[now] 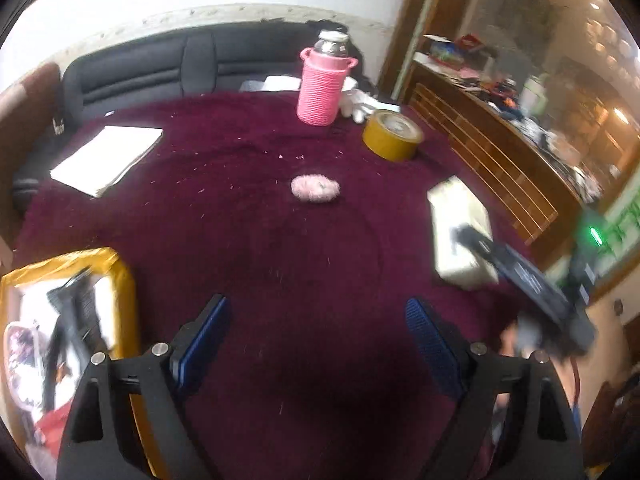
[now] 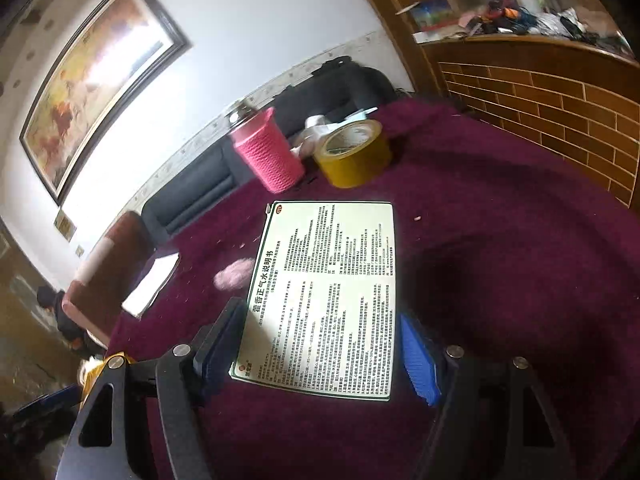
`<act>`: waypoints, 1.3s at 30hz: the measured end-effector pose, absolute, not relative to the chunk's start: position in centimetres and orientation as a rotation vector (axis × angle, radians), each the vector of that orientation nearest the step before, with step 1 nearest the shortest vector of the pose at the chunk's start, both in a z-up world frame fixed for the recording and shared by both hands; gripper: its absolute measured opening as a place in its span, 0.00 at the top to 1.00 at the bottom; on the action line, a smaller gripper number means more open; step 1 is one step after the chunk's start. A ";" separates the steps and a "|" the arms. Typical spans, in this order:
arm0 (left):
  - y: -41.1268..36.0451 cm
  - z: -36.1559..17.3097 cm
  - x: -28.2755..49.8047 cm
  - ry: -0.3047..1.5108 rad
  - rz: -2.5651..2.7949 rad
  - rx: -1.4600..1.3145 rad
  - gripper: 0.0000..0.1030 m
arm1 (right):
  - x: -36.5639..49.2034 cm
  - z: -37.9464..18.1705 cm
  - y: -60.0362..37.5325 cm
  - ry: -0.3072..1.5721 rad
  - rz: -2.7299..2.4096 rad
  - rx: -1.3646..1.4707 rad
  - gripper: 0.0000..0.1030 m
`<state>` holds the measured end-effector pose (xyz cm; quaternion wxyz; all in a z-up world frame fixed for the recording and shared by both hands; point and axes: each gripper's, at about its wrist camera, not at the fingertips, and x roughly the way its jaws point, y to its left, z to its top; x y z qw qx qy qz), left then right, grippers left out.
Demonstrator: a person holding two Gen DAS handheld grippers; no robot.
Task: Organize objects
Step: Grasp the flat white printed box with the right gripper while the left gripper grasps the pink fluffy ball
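Your left gripper (image 1: 318, 344) hangs over the maroon plush cloth (image 1: 248, 240) with its blue-padded jaws spread wide and nothing between them, only bare cloth below. At its left edge sits a yellow-rimmed bin (image 1: 120, 276) with a blurred jumble of items inside. Ahead of you on the cloth lies a small pink fuzzy scrunchie (image 1: 315, 189); beyond it stand a bottle in a pink knitted sleeve (image 1: 322, 92) and, to its right, a roll of yellow tape (image 1: 392, 135), lying flat with its core facing up. A stack of white paper (image 1: 108, 158) rests on the far left of the cloth, well apart from the rest. To the right, your other tool reaches in from the lower right, and a white box (image 1: 460, 220) is at its tip, blurred. Your right gripper (image 2: 320, 354) has that medicine box (image 2: 326, 300) between its fingers, the printed Chinese instruction panel facing the camera. The left pad (image 2: 222, 344) lies against the box's edge; the right pad (image 2: 418, 360) sits just beside the other edge, and whether it presses on the box you cannot tell from this view. The box appears raised above the cloth, with the scrunchie (image 2: 234, 274) just past its left side and the pink-sleeved bottle (image 2: 268, 152) and tape roll (image 2: 354, 154) beyond its far end.
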<state>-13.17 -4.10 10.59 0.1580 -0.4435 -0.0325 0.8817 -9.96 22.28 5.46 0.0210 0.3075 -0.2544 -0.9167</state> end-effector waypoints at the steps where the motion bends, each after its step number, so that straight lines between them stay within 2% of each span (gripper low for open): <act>1: -3.8 10.3 -14.2 -0.113 2.520 -1.276 0.15 | -10.2 5.1 23.1 -0.837 -2.836 0.960 0.24; 4: -2.0 9.3 -17.7 -0.149 2.531 -1.309 0.15 | -9.9 4.9 24.3 -0.932 -2.818 0.950 0.24; 8: 0.8 8.0 -21.3 -0.082 2.585 -1.325 0.15 | -9.6 5.5 24.1 -0.942 -2.814 0.918 0.24; 16: 2.2 4.8 -26.4 -0.133 2.605 -1.409 0.15 | -9.6 5.5 24.0 -0.980 -2.775 0.916 0.24; 23: 3.3 2.5 -29.3 -0.058 2.646 -1.448 0.15 | -9.5 5.4 23.4 -0.977 -2.754 0.930 0.24; 24: 3.5 2.1 -29.7 -0.030 2.648 -1.459 0.16 | -9.5 5.4 23.3 -0.972 -2.754 0.929 0.24; 27: 3.5 1.1 -30.0 0.009 2.646 -1.479 0.47 | -9.5 5.4 23.1 -0.962 -2.757 0.935 0.24; 28: 3.5 1.2 -29.9 0.033 2.662 -1.460 0.51 | -9.5 5.3 23.0 -0.965 -2.754 0.941 0.24; 31: 3.3 1.3 -29.5 0.052 2.675 -1.436 0.57 | -9.6 5.2 22.8 -0.957 -2.755 0.953 0.24; 39: 2.0 1.7 -26.4 0.039 2.727 -1.370 0.60 | -9.7 5.2 22.7 -0.927 -2.771 0.962 0.24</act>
